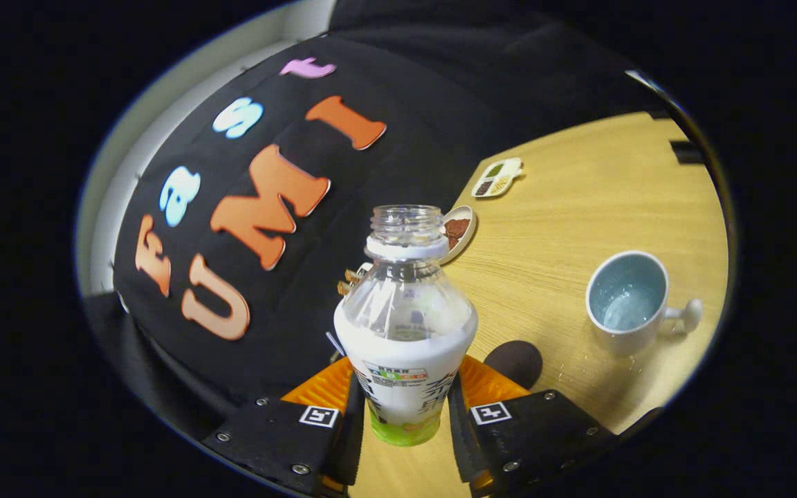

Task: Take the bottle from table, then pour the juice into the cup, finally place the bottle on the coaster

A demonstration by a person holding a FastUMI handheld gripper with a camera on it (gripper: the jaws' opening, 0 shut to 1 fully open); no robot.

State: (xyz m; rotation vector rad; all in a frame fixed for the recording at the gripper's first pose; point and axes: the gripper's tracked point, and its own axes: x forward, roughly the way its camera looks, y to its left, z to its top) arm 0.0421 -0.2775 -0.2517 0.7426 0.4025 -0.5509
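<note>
**Bottle clamped between the fingers, above the table**

The gripper (404,415) has both fingers pressed against the lower sides of the bottle (404,332), one on each flank of its label, so the tongs are closed on it. The bottle is uncapped (its clear threaded neck is open at the top) and holds a white liquid that fills it up to about the shoulder; above that line the clear wall is wet with streaks. It stands roughly in line with the fingers, while the whole scene behind it leans, so the bottle is tilted relative to the wooden table (578,207).

Taking the bottle as the landmark: the cup (628,301), a pale mug with a bluish inside and a handle on its far side, stands well apart to the bottle's right, upright on the table. Small droplets lie on the wood near the cup's base. A dark round coaster (515,362) lies just to the right of the bottle's lower half, beside the right finger. Behind the bottle's neck sits a small oval dish (459,232) with brown contents, and farther beyond it a divided tray (497,178) with several small portions.
</note>
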